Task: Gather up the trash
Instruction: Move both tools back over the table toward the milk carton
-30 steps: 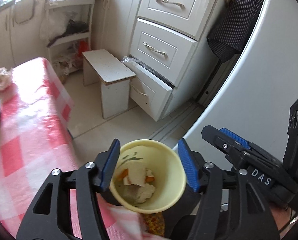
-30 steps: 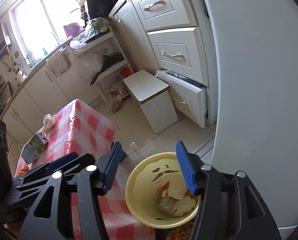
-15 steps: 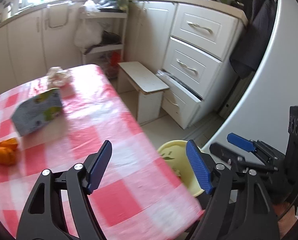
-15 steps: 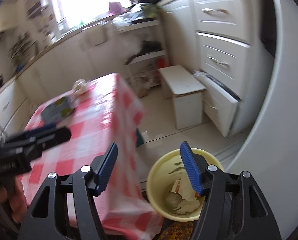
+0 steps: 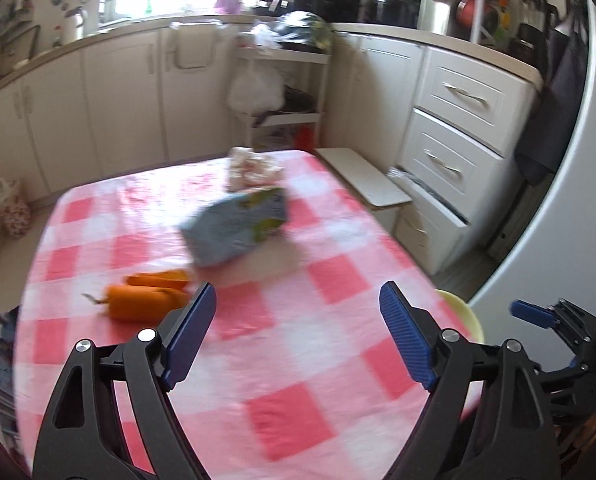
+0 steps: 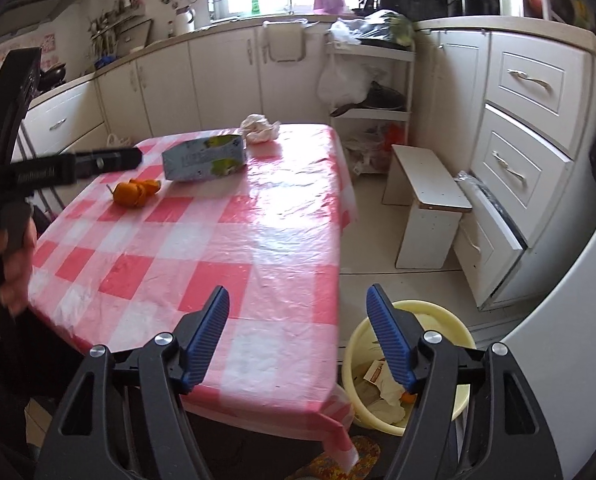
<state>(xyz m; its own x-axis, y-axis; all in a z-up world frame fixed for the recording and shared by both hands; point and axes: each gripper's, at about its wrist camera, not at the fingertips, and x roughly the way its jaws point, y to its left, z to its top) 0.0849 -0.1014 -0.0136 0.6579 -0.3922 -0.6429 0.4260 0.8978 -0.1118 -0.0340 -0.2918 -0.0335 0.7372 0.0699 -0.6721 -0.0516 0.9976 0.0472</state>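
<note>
Right wrist: claw (image 6: pixel 298 336) agape, empty.

Checked table (image 6: pixel 226 240) — carton (image 6: pixel 204 158), orange peel (image 6: pixel 134 192), crumpled tissue (image 6: pixel 260 128) on it.

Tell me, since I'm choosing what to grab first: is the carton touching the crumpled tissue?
Apart. In the right wrist view, a strip of checked tablecloth shows between the carton and the crumpled tissue behind it.
</note>
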